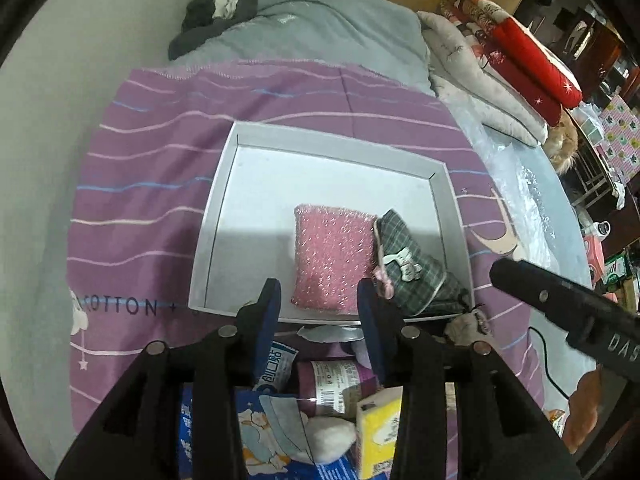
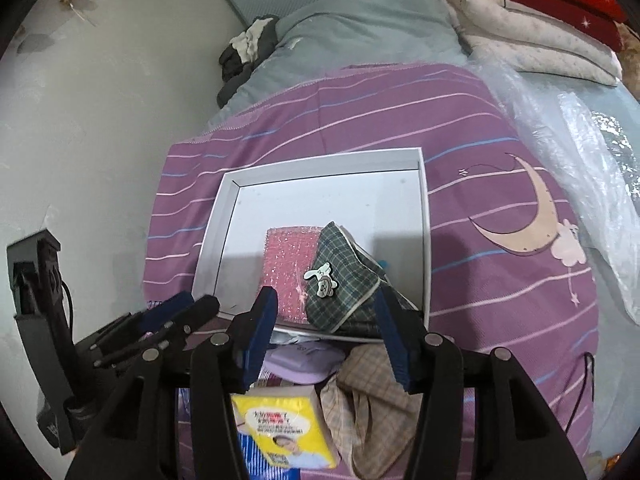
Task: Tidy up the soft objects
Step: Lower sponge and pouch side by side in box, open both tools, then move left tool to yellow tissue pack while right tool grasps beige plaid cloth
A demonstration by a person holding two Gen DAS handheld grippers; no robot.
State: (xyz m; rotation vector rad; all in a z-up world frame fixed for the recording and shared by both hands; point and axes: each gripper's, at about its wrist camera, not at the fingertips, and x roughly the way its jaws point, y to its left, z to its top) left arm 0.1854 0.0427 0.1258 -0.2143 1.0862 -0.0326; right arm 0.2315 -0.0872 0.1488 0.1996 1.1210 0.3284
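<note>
Purple striped bedding (image 1: pixel 160 208) carries a shallow white tray (image 1: pixel 224 184); inside it, toward the near right corner, a pink glittery sponge (image 1: pixel 332 256) lies flat, touching a green plaid pouch (image 1: pixel 408 264) that leans on the tray's right wall; both grippers tilt steeply down above the tray's near edge; the left gripper (image 1: pixel 318 304) stands parted and empty; the right gripper (image 2: pixel 324 316) likewise gapes, holding nothing; a yellow tissue pack (image 2: pixel 284 424) lies beneath them.

Cover: we see a purple striped bedspread (image 1: pixel 168 168) with a moon print (image 2: pixel 532 216).
Far end: red pillows (image 1: pixel 532 76), grey quilt (image 1: pixel 340 28).
</note>
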